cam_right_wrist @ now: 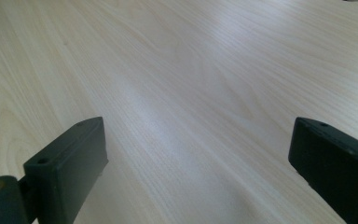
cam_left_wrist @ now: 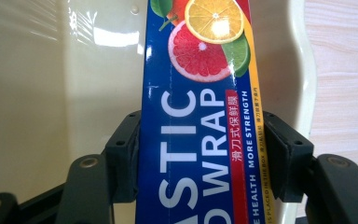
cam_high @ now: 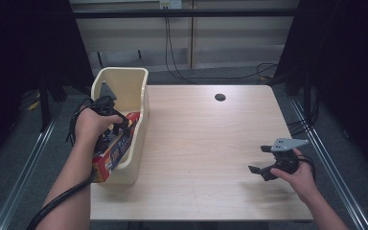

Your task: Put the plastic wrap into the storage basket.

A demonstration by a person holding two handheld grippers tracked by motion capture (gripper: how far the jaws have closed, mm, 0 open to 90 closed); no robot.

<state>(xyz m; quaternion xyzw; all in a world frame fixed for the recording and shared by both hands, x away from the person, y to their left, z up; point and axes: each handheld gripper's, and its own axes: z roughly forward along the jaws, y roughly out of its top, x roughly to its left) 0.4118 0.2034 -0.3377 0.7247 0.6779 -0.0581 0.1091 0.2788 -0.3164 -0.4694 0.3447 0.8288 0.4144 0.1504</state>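
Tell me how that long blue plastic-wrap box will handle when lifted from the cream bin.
The long blue cardboard plastic-wrap box probably stays stiff: its edges run straight between the left tool pads. Its glossy faces may slip. Held partway along, it could pivot against the cream plastic bin.

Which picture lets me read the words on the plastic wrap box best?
The left gripper view: the plastic wrap box is close up, with its fruit picture and lettering readable between the left gripper fingers. The high view shows the box small, lying slanted in the cream bin. The right gripper view looks at the table.
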